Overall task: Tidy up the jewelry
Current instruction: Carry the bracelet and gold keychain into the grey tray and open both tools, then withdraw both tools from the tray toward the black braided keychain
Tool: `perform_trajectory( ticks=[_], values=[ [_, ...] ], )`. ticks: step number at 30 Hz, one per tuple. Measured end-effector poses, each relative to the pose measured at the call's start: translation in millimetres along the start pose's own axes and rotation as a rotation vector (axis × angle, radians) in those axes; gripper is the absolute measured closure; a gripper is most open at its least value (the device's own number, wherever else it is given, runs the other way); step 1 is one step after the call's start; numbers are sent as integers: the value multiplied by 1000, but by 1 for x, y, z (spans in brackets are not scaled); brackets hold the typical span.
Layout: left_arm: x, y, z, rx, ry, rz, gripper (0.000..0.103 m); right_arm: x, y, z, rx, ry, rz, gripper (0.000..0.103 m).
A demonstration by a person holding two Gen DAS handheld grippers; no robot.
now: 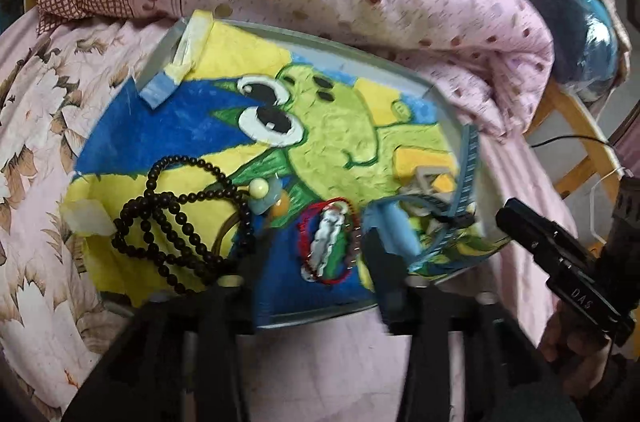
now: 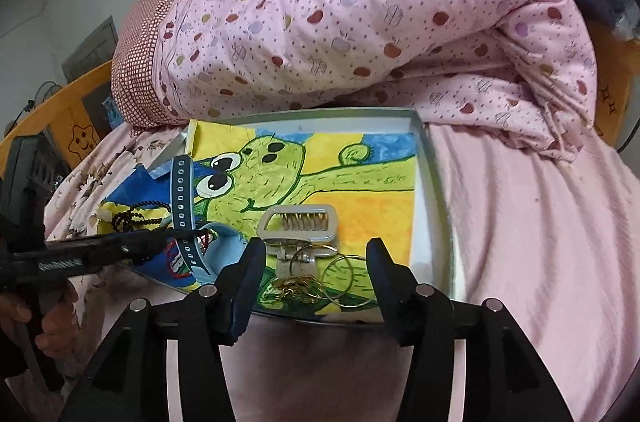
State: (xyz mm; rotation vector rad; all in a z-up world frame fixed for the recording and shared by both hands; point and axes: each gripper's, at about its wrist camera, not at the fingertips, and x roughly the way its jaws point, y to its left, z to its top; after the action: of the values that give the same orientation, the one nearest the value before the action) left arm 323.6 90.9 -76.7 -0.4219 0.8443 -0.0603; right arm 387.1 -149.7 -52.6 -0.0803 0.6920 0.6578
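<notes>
Our left gripper [image 1: 316,254] stands released around a red cord bracelet [image 1: 326,242]; our right gripper [image 2: 316,262] gapes over gold hoops [image 2: 340,274] and a beige hair claw [image 2: 300,226]. Further along the tray [image 2: 434,182], black beads [image 1: 180,218] coil on the frog drawing [image 2: 288,170]

left tool [image 1: 312,254]: jaws apart, angled down | right tool [image 2: 316,262]: same

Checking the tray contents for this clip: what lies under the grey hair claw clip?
The grey hair claw clip rests on the frog drawing lining the tray; gold rings lie at its near end. Anything directly beneath it is hidden.
</notes>
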Motion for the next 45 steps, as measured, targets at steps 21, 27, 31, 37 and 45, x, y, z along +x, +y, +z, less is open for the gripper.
perform_trajectory(
  ticks=[21, 27, 31, 37, 45],
  values=[
    [-109, -43, -23, 66, -227, 44, 14, -140, 31, -7, -43, -289, -20, 3],
    [-145, -54, -44, 93, -290, 52, 9, -175, 40, -19, -34, -321, -40, 2],
    [-168, -60, -58, 101, -342, 50, 5, -199, 48, -28, -28, -341, -47, 1],
    [-197, -69, -78, 139, -388, 52, 5, -225, 63, -44, -26, -350, -33, 0],
    [-220, -79, -108, 203, -408, 64, 4, -235, 78, -69, -26, -288, -23, 0]
  ],
)
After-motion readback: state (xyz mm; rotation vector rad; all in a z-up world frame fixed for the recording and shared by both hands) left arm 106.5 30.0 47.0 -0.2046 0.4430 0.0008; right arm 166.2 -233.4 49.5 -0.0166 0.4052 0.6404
